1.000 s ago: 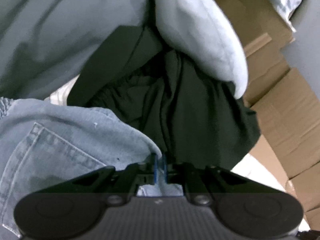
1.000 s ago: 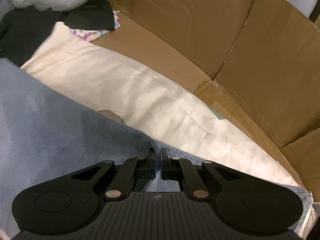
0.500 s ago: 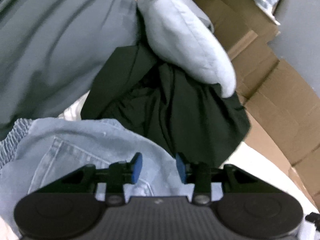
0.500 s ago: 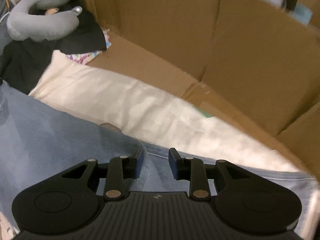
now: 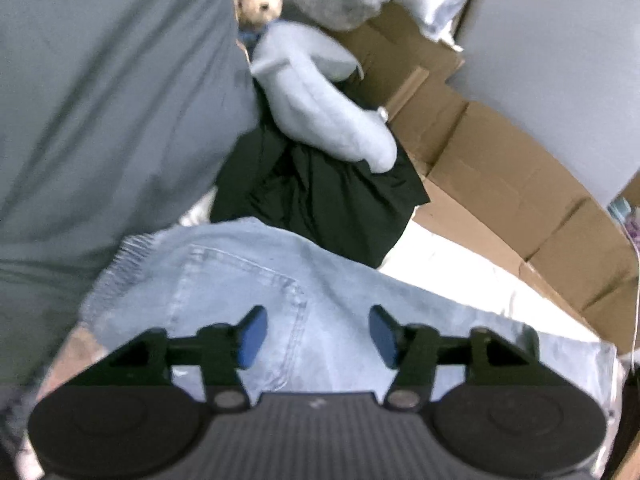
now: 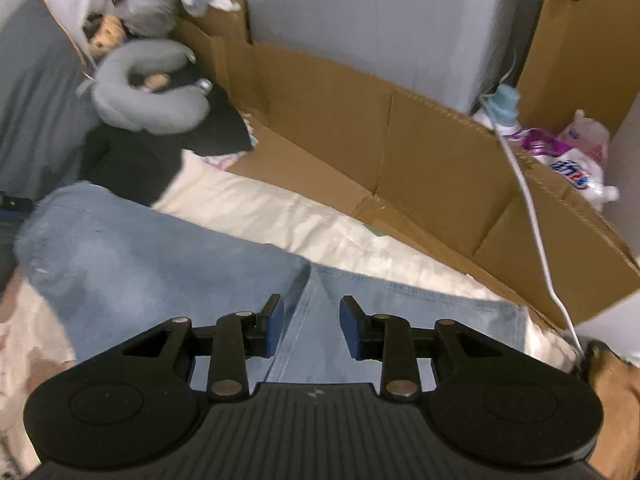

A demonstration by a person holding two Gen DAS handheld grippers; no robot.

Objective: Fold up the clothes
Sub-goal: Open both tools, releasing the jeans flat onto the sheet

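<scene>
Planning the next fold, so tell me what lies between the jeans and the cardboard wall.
In the right wrist view, a cream cloth lies between the jeans and the cardboard wall.

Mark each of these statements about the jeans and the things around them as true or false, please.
1. The left gripper is clamped on the jeans. False: its jaws are open, holding nothing.
2. The right gripper has open jaws. True.
3. The grey neck pillow rests on a black garment. True.
4. The jeans lie on bare cardboard. False: they lie on a cream sheet.
5. A back pocket shows on the jeans. True.
</scene>
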